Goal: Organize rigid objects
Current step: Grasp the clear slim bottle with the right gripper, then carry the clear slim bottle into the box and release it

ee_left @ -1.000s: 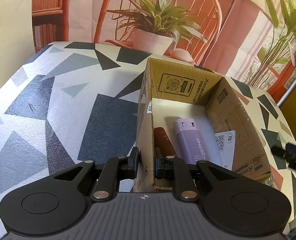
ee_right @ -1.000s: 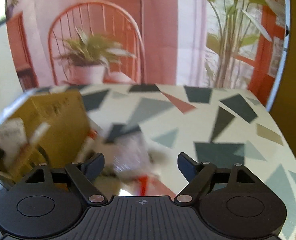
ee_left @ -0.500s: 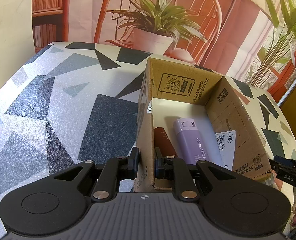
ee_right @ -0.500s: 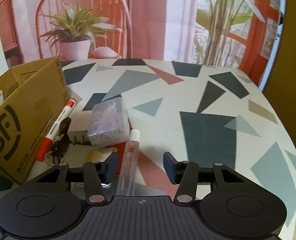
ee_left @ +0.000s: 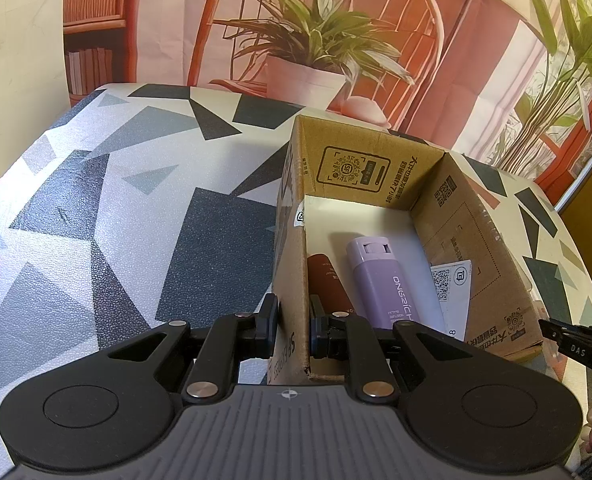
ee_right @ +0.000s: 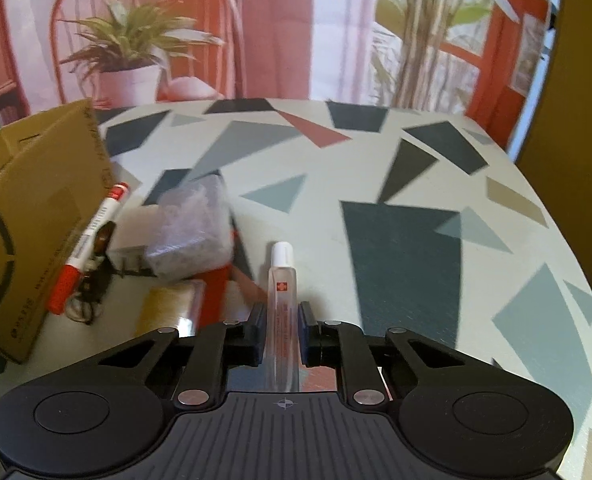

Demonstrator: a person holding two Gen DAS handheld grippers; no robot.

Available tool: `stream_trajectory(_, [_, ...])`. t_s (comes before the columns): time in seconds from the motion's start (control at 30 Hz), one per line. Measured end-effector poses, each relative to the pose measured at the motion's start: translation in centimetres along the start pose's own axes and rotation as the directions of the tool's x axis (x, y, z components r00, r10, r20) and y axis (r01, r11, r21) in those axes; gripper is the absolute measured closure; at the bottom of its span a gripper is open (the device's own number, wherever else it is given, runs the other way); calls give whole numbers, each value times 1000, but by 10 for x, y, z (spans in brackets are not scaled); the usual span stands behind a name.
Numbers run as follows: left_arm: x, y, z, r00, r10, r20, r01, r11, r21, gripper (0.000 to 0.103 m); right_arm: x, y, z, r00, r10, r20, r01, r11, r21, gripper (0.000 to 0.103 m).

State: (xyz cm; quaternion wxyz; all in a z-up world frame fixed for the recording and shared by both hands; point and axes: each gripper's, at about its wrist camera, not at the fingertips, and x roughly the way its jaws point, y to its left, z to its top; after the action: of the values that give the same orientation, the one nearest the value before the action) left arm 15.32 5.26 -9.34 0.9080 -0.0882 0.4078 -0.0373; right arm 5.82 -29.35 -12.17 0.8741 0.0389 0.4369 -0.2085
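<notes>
Round table (ee_right: 395,184) with a cream top and coloured triangle pattern
Left of the tongs: open brown cardboard box (ee_right: 28,216), red-and-white marker (ee_right: 92,240), clear plastic case (ee_right: 192,228).

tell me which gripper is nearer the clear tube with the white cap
Right. The right gripper has the clear tube between its closing jaws. The left gripper is clamped on the cardboard box wall, away from it.

Both wrist cams sit low and close over the table (ee_right: 395,184), tilted down along their fingers: left looks into the cardboard box (ee_left: 475,240), right sees that box's outer wall from the side.
</notes>
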Motion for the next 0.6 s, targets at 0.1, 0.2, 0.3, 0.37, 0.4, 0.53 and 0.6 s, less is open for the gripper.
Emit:
stream_trajectory(0.1, [0, 0, 0, 1000, 1, 0, -1, 1000, 0, 87, 1, -7, -2, 1000, -12, -8, 12, 1000, 24, 88])
stream_trajectory(0.2, [0, 0, 0, 1000, 1, 0, -1, 1000, 1, 87, 2, -10, -2, 1000, -17, -11, 17, 999, 30, 88])
stream_trajectory(0.3, [0, 0, 0, 1000, 1, 0, -1, 1000, 0, 87, 2, -10, -2, 1000, -21, -13, 21, 999, 29, 88])
stream_trajectory(0.37, [0, 0, 0, 1000, 1, 0, -1, 1000, 1, 87, 3, -11, -2, 1000, -21, -14, 22, 999, 28, 88])
stream_trajectory(0.4, [0, 0, 0, 1000, 1, 0, -1, 1000, 1, 87, 3, -11, -1, 1000, -21, -15, 22, 999, 29, 88])
stream_trajectory(0.53, [0, 0, 0, 1000, 1, 0, -1, 1000, 1, 87, 4, -9, 0, 999, -27, -18, 27, 999, 24, 88])
stream_trajectory(0.6, [0, 0, 0, 1000, 1, -1, -1, 1000, 0, 87, 4, -9, 1, 999, -27, -23, 27, 999, 24, 88])
